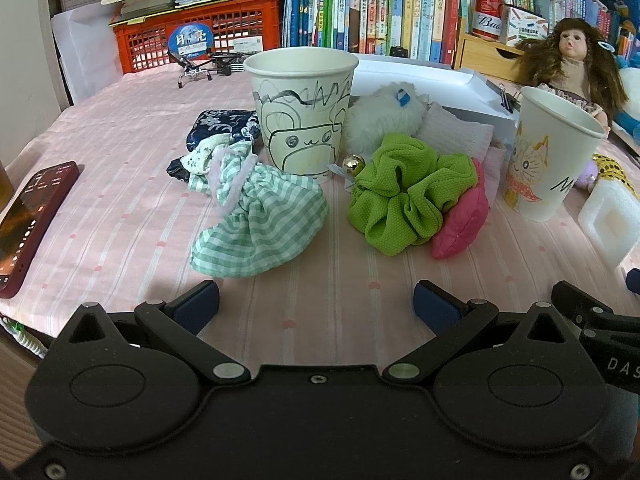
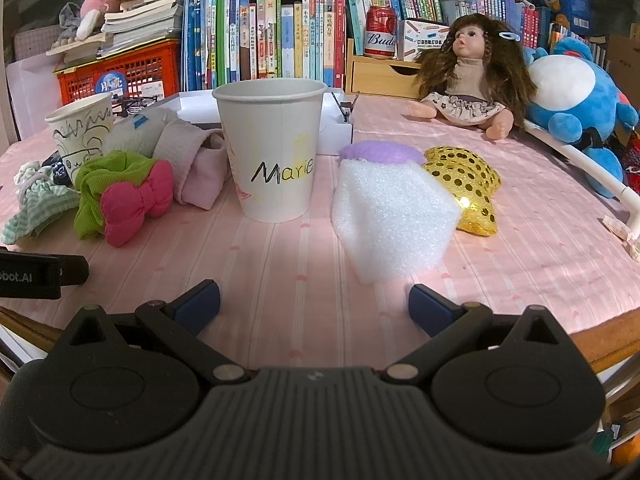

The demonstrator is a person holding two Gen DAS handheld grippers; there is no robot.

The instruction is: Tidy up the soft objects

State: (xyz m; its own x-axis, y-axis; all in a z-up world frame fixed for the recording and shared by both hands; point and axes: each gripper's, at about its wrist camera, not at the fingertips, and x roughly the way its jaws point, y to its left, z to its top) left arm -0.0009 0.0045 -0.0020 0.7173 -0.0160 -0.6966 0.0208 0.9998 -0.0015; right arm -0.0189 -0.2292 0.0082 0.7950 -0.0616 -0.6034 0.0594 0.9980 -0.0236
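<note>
My left gripper (image 1: 316, 304) is open and empty, low over the pink cloth. Just ahead lie a green checked fabric piece (image 1: 260, 228), a green scrunchie (image 1: 404, 196) and a pink bow (image 1: 460, 224). Behind them stands a paper cup with a bear drawing (image 1: 300, 116), with a white fluffy toy (image 1: 384, 112) beside it. My right gripper (image 2: 314, 306) is open and empty. Ahead of it stand a paper cup marked "Marie" (image 2: 272, 152) and a white foam block (image 2: 392, 212). A gold sequin star (image 2: 468, 184) and a purple piece (image 2: 380, 150) lie behind the block.
A red phone (image 1: 32, 220) lies at the left. A doll (image 2: 468, 76) and a blue plush (image 2: 576, 96) sit at the back right. A white tray (image 1: 420, 72), a red crate (image 1: 200, 36) and books line the back. The table edge (image 2: 600, 328) is near right.
</note>
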